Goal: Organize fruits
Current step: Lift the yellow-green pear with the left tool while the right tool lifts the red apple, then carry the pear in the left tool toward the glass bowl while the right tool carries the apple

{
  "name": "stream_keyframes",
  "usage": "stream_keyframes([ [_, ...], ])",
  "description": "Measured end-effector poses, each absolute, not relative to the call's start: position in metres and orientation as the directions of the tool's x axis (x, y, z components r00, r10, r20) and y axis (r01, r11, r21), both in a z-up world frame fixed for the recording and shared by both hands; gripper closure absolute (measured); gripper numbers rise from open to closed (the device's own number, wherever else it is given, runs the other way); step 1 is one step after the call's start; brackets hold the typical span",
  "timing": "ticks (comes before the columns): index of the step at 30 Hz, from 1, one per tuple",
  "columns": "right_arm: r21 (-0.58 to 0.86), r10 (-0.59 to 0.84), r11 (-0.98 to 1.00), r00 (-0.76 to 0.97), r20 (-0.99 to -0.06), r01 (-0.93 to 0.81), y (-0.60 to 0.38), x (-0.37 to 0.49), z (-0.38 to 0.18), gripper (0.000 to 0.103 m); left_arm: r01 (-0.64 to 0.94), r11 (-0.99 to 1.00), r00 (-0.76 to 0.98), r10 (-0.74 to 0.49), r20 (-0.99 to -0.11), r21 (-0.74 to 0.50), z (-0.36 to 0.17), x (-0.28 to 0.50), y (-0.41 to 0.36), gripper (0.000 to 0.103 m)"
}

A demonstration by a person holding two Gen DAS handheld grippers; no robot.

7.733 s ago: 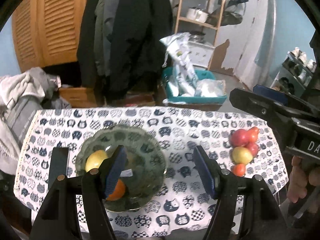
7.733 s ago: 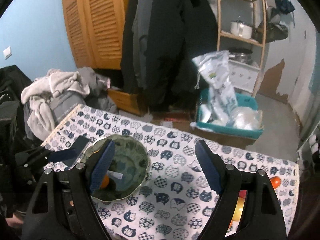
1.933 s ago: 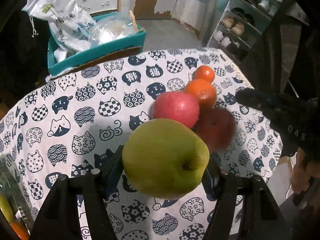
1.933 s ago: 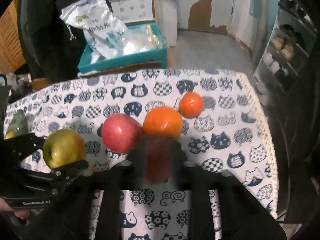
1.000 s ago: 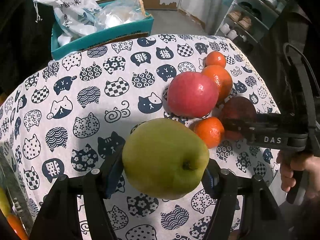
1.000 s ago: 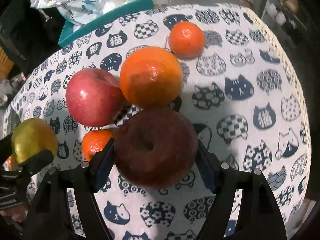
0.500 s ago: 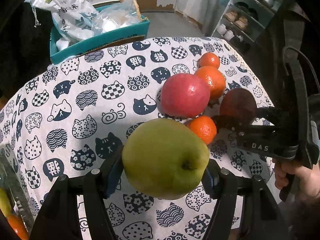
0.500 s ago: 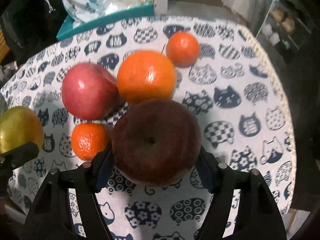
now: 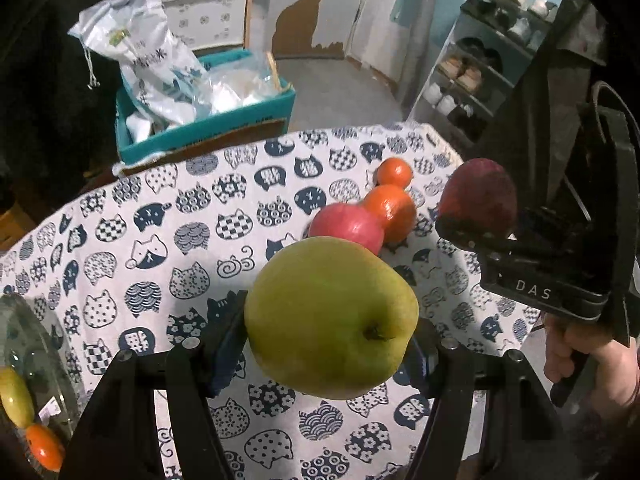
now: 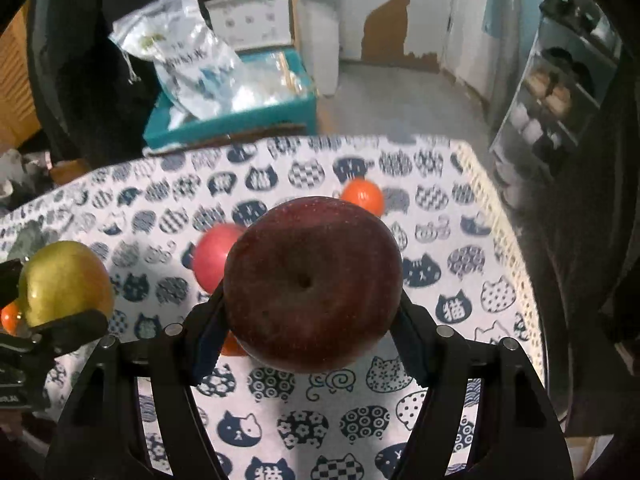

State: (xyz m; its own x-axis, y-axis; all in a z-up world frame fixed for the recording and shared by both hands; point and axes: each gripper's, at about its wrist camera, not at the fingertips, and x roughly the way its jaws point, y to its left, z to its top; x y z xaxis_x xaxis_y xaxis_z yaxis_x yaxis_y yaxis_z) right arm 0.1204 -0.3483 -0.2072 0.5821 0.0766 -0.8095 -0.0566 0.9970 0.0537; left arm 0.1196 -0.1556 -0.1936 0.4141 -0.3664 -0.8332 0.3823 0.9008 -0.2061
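My table [image 9: 120,248] with the cat-print cloth carries everything. A glass bowl [image 9: 24,344] sits at its left edge, with 1 yellow fruit [image 9: 14,400] and 1 small orange [image 9: 44,446] inside.

My left tongs [image 9: 332,344] are clamped on 1 green apple [image 9: 332,320], both pads pressed to its sides, held up off the cloth with the stem facing me. My right tongs [image 10: 308,336] are closed the same way on 1 dark red apple [image 10: 312,284], also lifted clear of the cloth; my hand [image 9: 580,356] shows on their handle in the left view.

Toward the right edge of the table, 1 pink-red apple [image 9: 348,226] rests on the cloth, touching 1 large orange [image 9: 390,210], and 1 small tangerine [image 9: 395,172] lies just beyond that, nearer the far right corner. In the right view I also catch a sliver of orange fruit [image 10: 230,346] under the red apple and another [image 10: 10,318] behind the green one; I cannot tell how many those are.

So: 3 apples, 2 of them in my tongs.
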Motion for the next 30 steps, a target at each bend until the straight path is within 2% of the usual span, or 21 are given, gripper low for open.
stream_keyframes([
  [13,0.057,0.137,0.989,0.693,-0.708,-0.137,-0.324,0.100,-0.142,0.031,0.397,0.898,0.519,-0.389,-0.761,-0.188,-0.132,0.091,-0.138,0.034],
  [30,0.059,0.248,0.962,0.757,-0.604,-0.268,-0.280,0.066,-0.081,0.031,0.378,0.906,0.599,-0.397,-0.696,-0.191,-0.087,0.059,-0.097,0.034],
])
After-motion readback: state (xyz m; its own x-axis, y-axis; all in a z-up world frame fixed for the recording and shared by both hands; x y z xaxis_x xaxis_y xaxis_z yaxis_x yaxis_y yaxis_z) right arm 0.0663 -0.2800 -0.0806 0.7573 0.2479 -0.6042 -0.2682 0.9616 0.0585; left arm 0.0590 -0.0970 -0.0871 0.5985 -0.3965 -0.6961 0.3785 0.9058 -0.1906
